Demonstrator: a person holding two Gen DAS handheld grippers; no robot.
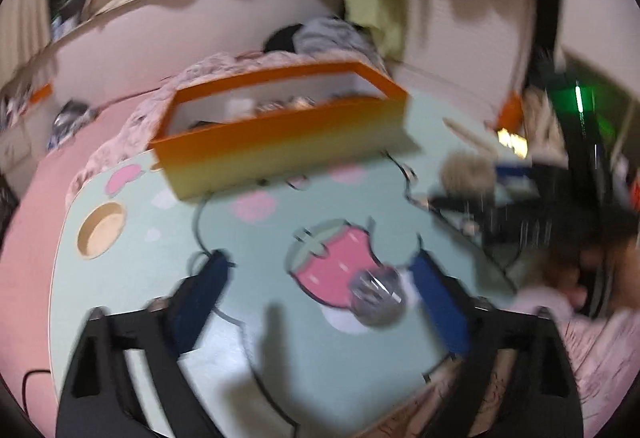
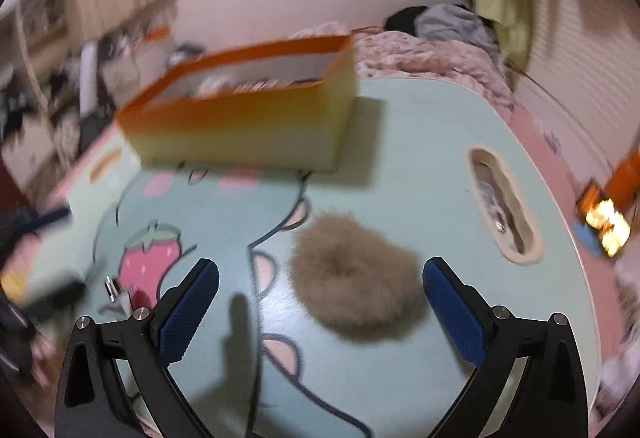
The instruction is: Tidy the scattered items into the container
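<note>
Jaws: left gripper (image 1: 320, 270) part open, right gripper (image 2: 320, 274) wide, both empty.
Scrunchie: furry scrunchie (image 2: 354, 274) between right jaws, on surface.
Clip: clear clip (image 1: 376, 290) at left's 2 o'clock.
Box: orange box (image 2: 240, 125) at 12.
Risk: fur compresses, may slip out.

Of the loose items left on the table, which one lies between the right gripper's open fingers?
The fluffy tan scrunchie, ring-shaped and furry, untouched between the right gripper fingers. The small clear shiny item lies on the strawberry print instead, near the left gripper.

Moderate indoor light from overhead; soft shadows on the surface (image 2: 400, 125). Both views motion-blurred, worst toward 3 o'clock in the left. Fisheye edges bowed, corners black.
</note>
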